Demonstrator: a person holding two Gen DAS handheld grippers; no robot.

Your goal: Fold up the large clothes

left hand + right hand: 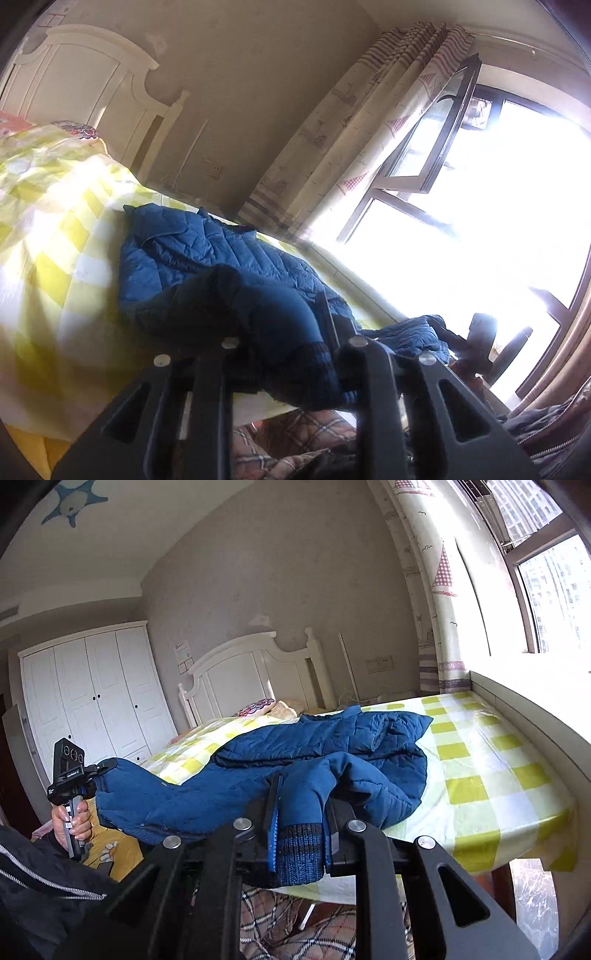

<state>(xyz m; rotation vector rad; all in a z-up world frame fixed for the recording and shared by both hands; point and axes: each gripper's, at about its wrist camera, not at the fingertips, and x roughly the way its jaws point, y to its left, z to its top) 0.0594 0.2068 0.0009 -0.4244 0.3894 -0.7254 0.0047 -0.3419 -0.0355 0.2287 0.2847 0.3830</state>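
A blue quilted jacket (207, 251) lies crumpled on the bed, with both sleeves drawn off toward the near edge. In the left wrist view my left gripper (295, 350) is shut on one sleeve just above its dark ribbed cuff (310, 373). In the right wrist view the jacket (332, 738) spreads across the sheet. My right gripper (301, 812) is shut on the other sleeve, and that sleeve's striped knit cuff (299, 853) hangs between the fingers. At far left a hand (72, 819) holds the left gripper (101, 770), which pinches the first sleeve up off the bed.
The bed (498, 775) has a yellow-and-white checked sheet and a white headboard (251, 664). A pale ledge (535, 716) runs under the bright window on the right, with a patterned curtain (439, 590). A white wardrobe (92, 686) stands at back left. Plaid trousers (280, 923) are below.
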